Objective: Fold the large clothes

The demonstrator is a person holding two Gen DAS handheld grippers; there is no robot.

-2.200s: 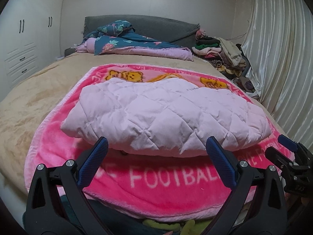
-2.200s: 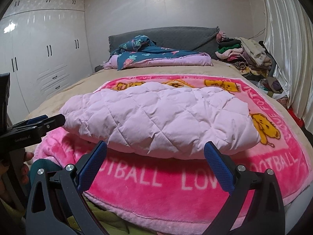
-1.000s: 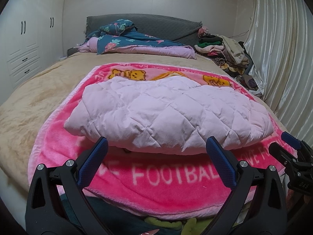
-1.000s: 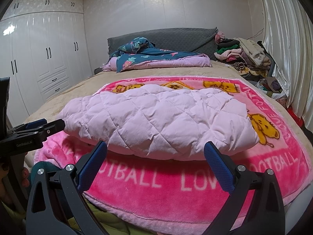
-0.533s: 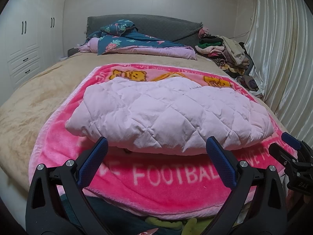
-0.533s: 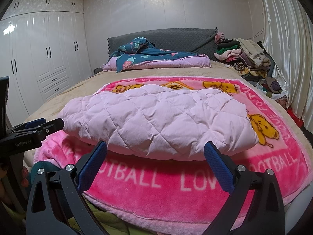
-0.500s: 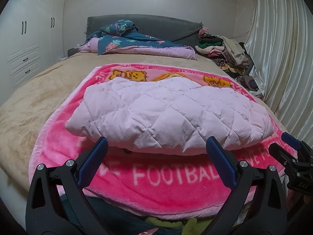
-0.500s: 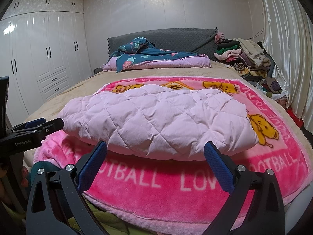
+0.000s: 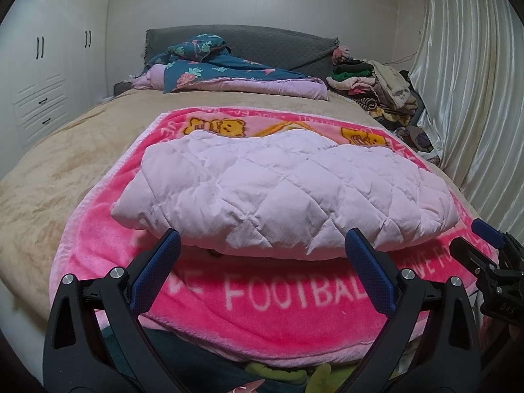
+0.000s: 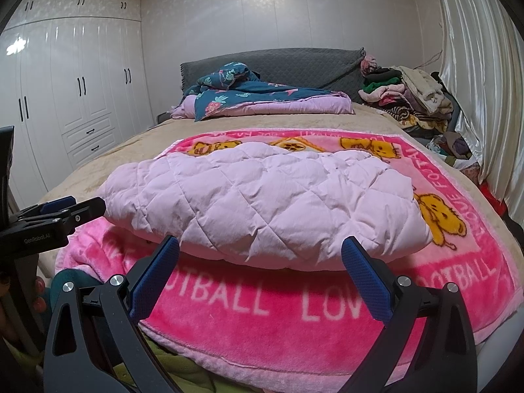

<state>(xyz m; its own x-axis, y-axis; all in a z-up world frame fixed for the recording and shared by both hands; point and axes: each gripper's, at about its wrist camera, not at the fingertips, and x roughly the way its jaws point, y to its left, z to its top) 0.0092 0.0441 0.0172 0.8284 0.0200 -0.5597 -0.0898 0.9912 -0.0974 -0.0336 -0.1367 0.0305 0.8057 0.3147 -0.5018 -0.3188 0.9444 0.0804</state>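
Hidden or unclear: the underside of the folded jacket (image 9: 285, 196) and whatever dark item pokes out beneath its front edge cannot be made out; the near edge of the bed falls behind both grippers; green and teal fabric at the bottom of both frames is cut off.

Bed (image 9: 59, 177): beige cover, fills mid-frame in both views.

Wardrobe (image 10: 75, 98): white doors with dark handles, left side of the right wrist view.

Curtain (image 9: 475, 98): pale, pleated, right edge of frame.

Headboard (image 10: 294, 65): grey, upper centre.

Pink blanket (image 9: 262, 301): bear pictures and white lettering, spread on the bed, centre to lower frame.

Jacket: pale lilac, quilted, folded into a bundle lying on the pink blanket, centre frame.

Floral quilt (image 10: 255, 95): dark blue and lilac, against the headboard.

Clothes pile (image 9: 376, 82): mixed, upper right.

Left gripper (image 9: 262, 262): lower frame, fingers spread wide, empty, short of the jacket.

Right gripper (image 10: 260, 260): same, released, empty.
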